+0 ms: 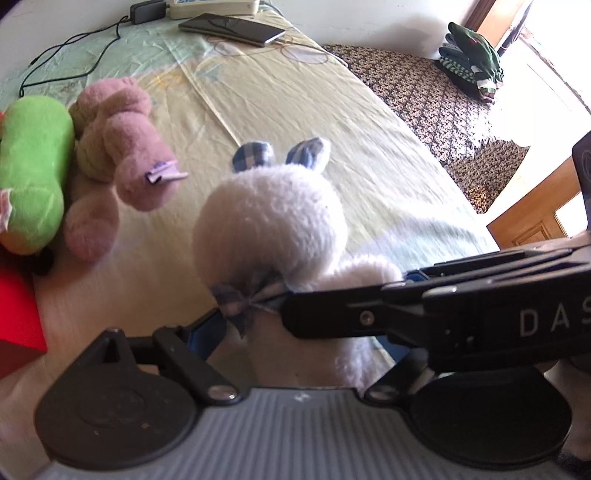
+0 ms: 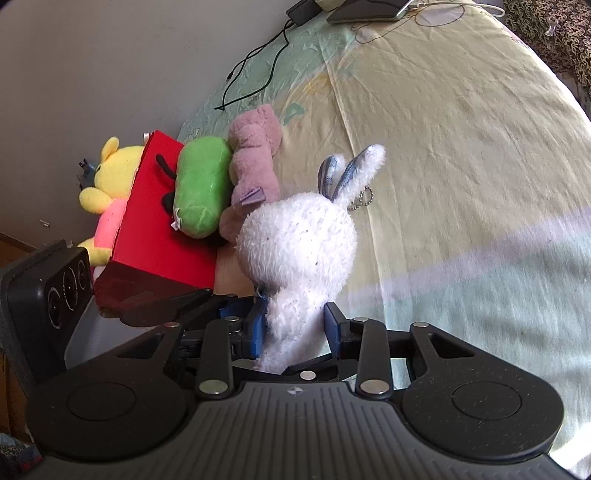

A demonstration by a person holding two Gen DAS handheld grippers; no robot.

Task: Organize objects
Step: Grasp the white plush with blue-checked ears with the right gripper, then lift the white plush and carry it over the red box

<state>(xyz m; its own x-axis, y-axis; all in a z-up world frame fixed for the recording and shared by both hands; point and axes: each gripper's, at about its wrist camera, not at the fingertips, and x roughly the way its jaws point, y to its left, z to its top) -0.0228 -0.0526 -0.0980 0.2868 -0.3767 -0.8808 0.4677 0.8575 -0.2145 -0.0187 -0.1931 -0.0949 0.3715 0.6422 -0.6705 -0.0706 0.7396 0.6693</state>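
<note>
The white rabbit plush (image 2: 295, 236) sat clamped at its lower body between the blue pads of the right gripper (image 2: 293, 332), head up and ears pointing toward 12 o'clock, held just above the bed. In the left wrist view the same rabbit (image 1: 269, 221) filled the centre, and the right gripper (image 1: 443, 306) reached in from 3 o'clock to grasp it below its checked bow. The left gripper (image 1: 236, 332) had its fingers apart and held nothing; only one blue pad showed at about 7 o'clock of the rabbit, the other being hidden behind the crossing tool. Outward from the rabbit, toward 10 o'clock in the right wrist view, a pink plush (image 2: 255, 166) lay against a green plush (image 2: 201, 184), which leaned on a red box (image 2: 147, 221); a yellow plush (image 2: 110, 184) lay beyond the box by the wall. Judging from this, several toys were already gathered in a row beside the box, and the rabbit seemed the one left to be set down next to the pink plush; whether more remained elsewhere could not be told. The surface was a bed with a wrinkled pale yellow and green sheet (image 2: 443, 147). At its far end, near 12 o'clock, lay a closed laptop (image 1: 231, 28), a charger with a black cable (image 1: 74, 51) and a pale device. Past the bed at 2 o'clock in the left view were a dark patterned cover (image 1: 424, 92), a heap of green clothes (image 1: 472, 62) and bright light from a window.
</note>
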